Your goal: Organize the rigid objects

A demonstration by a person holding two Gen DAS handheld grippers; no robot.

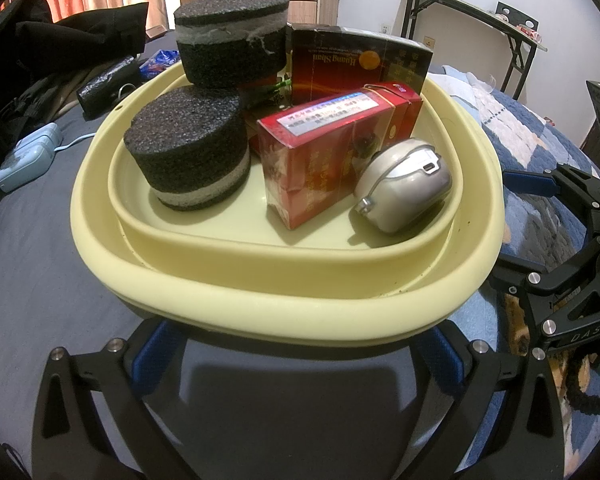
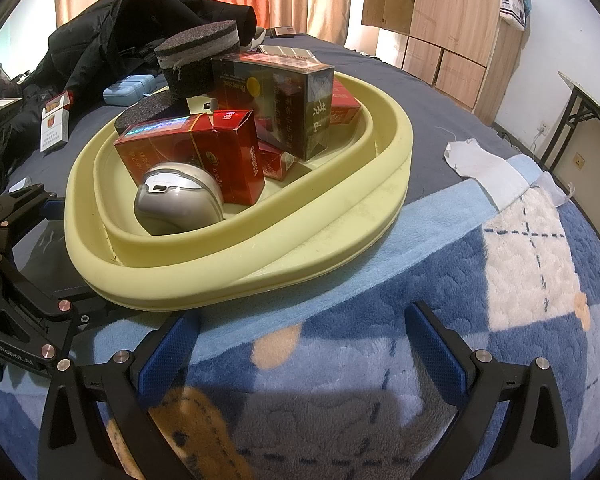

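Observation:
A pale yellow basin (image 1: 260, 312) (image 2: 340, 216) sits on the bed and holds two black foam discs (image 1: 192, 148) (image 2: 198, 56), a red carton (image 1: 328, 152) (image 2: 192, 152), a dark carton (image 1: 356, 64) (image 2: 276, 100) and a silver computer mouse (image 1: 404, 184) (image 2: 180, 204). My left gripper (image 1: 300, 356) is open and empty, its blue-padded fingers (image 1: 152, 356) just under the basin's near rim. My right gripper (image 2: 300, 352) is open and empty over the blue blanket, short of the basin.
A cigarette pack (image 2: 54, 124), a light blue box (image 1: 28, 156) (image 2: 128, 88) and black clothes (image 1: 60, 48) lie on the dark sheet beyond the basin. A white sock (image 2: 484, 168) lies at the right. A folding table (image 1: 472, 20) stands by the wall.

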